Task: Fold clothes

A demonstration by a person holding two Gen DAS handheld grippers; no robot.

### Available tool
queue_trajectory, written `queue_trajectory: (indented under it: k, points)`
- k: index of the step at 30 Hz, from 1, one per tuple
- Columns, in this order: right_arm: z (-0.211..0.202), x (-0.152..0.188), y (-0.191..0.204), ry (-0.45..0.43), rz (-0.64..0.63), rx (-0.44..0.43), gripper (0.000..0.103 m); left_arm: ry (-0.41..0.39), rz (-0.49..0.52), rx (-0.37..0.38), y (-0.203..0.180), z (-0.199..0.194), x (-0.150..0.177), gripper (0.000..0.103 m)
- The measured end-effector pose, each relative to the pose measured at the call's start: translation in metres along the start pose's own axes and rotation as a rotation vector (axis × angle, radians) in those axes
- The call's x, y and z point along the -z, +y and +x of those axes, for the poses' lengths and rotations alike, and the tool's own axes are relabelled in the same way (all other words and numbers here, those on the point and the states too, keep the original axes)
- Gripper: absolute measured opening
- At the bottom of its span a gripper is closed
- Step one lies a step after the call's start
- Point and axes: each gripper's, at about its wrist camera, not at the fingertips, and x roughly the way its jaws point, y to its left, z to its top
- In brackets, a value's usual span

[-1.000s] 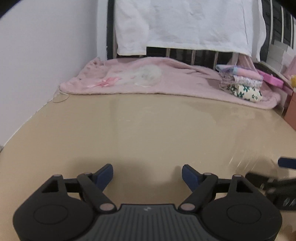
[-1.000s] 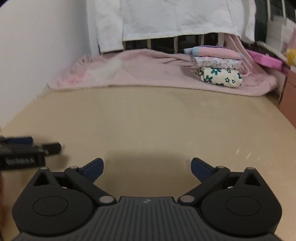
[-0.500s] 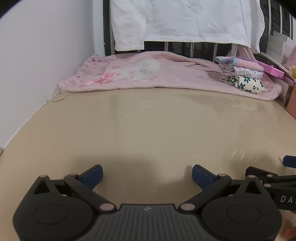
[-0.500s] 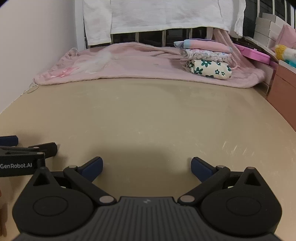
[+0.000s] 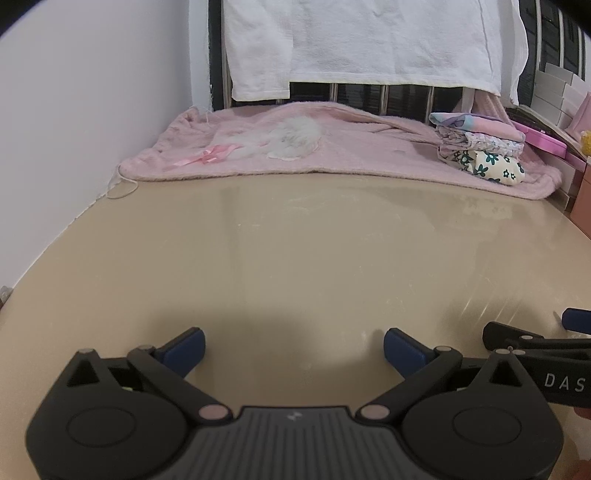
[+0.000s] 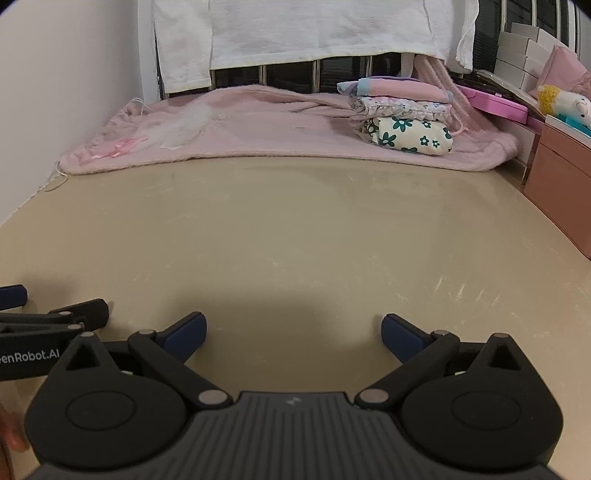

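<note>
The folded clothes point(image 6: 402, 118) sit in a stack of 3 far ahead of the tongs and off to their right: a pink piece on top, a small-flowered one in the middle, a cream one with dark green flowers underneath. The stack rests on the right part of a pink fleece garment point(image 5: 332, 147), which lies spread flat across the far edge of the bench point(image 5: 314, 258), well beyond both tongs. It has a white fluffy patch and a pink bow point(image 5: 210, 157) toward its left side. Judging by how things lie, 3 pieces are done and this pink one looks to be the next, since it is open and not folded at all.

Nearer in, the bench is bare in front of the left tongs point(image 5: 293, 345) and the right tongs point(image 6: 291, 332). Both stand wide apart with nothing between their blue pads, side by side and close to each other, low over the near part of the bench.

Behind the pink garment a white cloth point(image 6: 314, 33) hangs over a dark rail; whether it is part of the job I cannot tell. To the far right of the tongs are a pink box point(image 6: 498, 103), a soft toy point(image 6: 561, 101) and a brown cabinet point(image 6: 561, 173).
</note>
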Motion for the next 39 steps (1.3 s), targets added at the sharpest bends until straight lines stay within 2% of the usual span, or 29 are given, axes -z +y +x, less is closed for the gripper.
queue_trajectory:
  k: [39]
  points:
    - [-0.0011, -0.0001, 0.0003, 0.0, -0.014, -0.016, 0.103, -0.005, 0.004, 0.007, 0.0009, -0.004, 0.0044, 0.103]
